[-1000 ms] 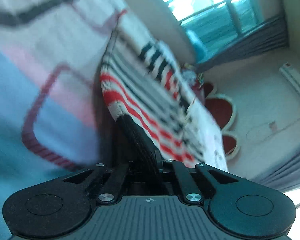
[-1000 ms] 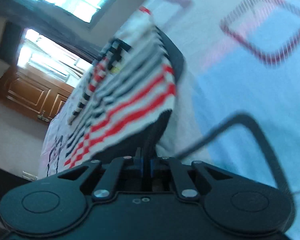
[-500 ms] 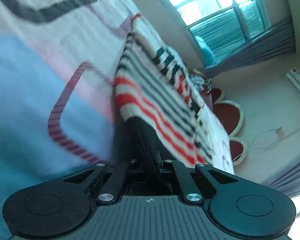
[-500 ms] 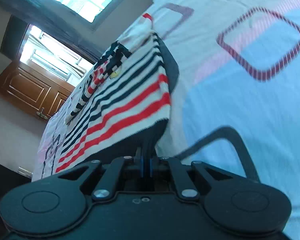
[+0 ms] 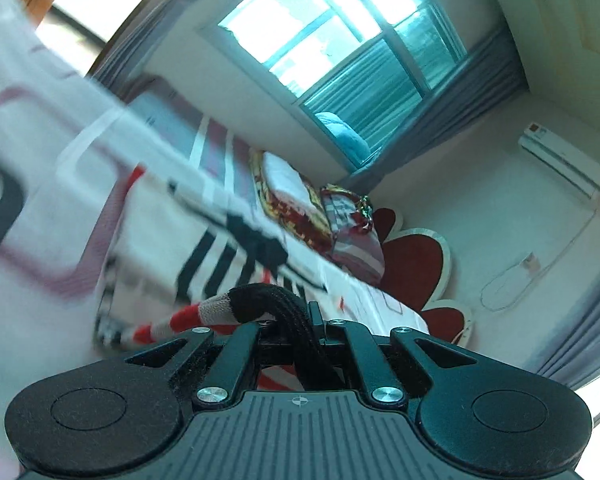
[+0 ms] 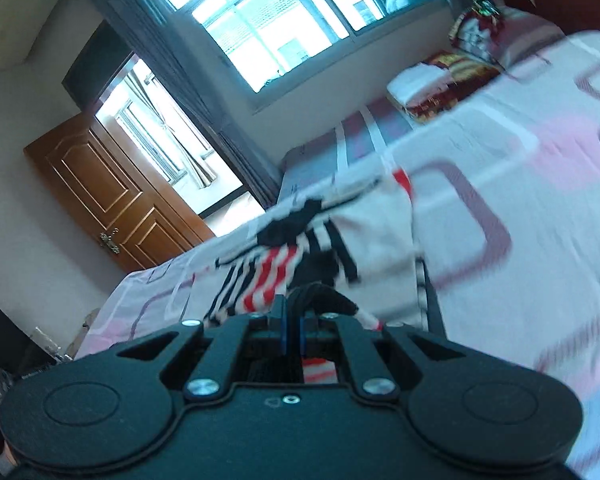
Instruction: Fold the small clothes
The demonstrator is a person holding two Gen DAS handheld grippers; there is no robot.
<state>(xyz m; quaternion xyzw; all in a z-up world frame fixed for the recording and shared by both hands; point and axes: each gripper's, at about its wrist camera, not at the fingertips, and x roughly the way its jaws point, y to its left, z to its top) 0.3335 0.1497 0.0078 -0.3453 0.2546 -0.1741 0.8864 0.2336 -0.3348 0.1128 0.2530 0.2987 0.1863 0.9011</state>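
A small knit garment with red, white and black stripes [image 5: 204, 256] lies on the patterned bedsheet [image 5: 40, 208], blurred by motion. My left gripper [image 5: 296, 320] is shut on its black ribbed hem [image 5: 268, 300], lifted off the bed. In the right wrist view the same garment [image 6: 284, 256] spreads ahead. My right gripper [image 6: 292, 312] is shut on the other end of the black hem [image 6: 324, 296]. The fingertips of both are hidden by cloth.
Folded blankets and pillows [image 5: 320, 216] are piled at the far end of the bed by a red headboard [image 5: 416, 264]. A window [image 5: 340, 52] is behind. A wooden door [image 6: 112, 196] stands at left in the right wrist view.
Both grippers have lifted and tilted up, carrying the hem over the garment toward its far end. The striped body that stretched ahead now lies lower and folded under.
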